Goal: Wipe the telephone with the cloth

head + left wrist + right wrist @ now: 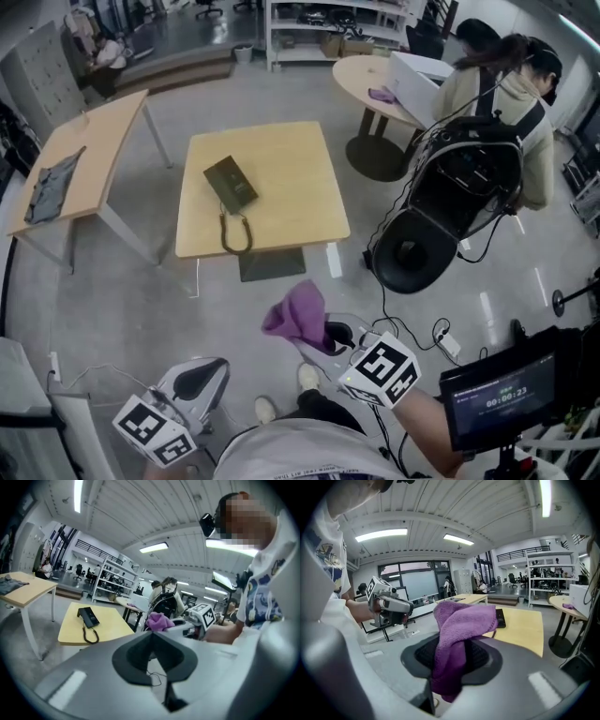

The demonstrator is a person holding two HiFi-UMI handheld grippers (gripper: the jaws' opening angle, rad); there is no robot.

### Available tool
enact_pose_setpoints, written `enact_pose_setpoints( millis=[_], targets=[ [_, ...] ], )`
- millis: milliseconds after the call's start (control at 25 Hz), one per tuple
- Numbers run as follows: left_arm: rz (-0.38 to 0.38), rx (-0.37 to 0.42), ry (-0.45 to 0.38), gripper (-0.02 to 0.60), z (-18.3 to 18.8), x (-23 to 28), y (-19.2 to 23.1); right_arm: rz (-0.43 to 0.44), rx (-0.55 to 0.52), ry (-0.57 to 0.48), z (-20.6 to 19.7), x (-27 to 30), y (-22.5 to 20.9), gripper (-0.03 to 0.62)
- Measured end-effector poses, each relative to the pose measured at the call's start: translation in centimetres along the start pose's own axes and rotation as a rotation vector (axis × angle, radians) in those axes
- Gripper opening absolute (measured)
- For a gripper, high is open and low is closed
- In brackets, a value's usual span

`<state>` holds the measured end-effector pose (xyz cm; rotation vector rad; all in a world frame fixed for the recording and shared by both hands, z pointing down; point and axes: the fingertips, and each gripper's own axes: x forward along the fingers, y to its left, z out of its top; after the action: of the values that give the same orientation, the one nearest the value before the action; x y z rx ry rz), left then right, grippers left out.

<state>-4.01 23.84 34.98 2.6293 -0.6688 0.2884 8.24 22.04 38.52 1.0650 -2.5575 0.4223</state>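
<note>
left gripper (pixel 151 635): fingers (pixel 133 656) closed together with nothing between them. held low on the person's left, over the floor, well apart from the table.
right gripper (pixel 330 336): fingers (pixel 485 657) clamped on the cloth. over the floor, short of the table's near edge.
cloth (pixel 298 314): purple and bunched. it sticks up past the fingertips and a tail droops below them.
telephone (pixel 231 183): dark, lying flat on the left half of the table, turned at an angle. neither gripper touches it.
cord (pixel 234 234): coiled, loops from the telephone to the near table edge.
table (pixel 291 178): square, light wood top, ahead of both grippers.
side table (pixel 103 141): to the left, with a grey garment (pixel 52 186) lying on it.
round table (pixel 370 80): far right, with a person (pixel 497 94) wearing a black backpack (pixel 469 178) beside it.
</note>
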Motion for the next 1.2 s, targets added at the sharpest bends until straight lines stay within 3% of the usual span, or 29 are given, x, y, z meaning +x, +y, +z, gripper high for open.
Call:
enact_pose_setpoints(
  millis=[400,600,800,1200],
  targets=[
    [-0.073,-0.009,0.008,0.005,-4.5,-6.1,-0.4,-0.069,0.001,-0.036,-0.6,-0.4,8.6,0.115],
    [-0.063,-0.016,0.005,0.005,-5.4,-7.0,-0.7,-0.039,-0.051,-0.037,-0.4,-0.5,11.0,0.115],
    [-0.044,-0.026,-0.002,0.006,-5.9,-5.9,-2.4,-0.017,-0.1,-0.062,-0.4,-2.1,11.2,0.115],
    [-0.105,-0.028,0.0,0.005,-5.8,0.6,-9.2,-0.029,-0.109,-0.07,-3.0,-7.8,8.2,0.115]
  ],
)
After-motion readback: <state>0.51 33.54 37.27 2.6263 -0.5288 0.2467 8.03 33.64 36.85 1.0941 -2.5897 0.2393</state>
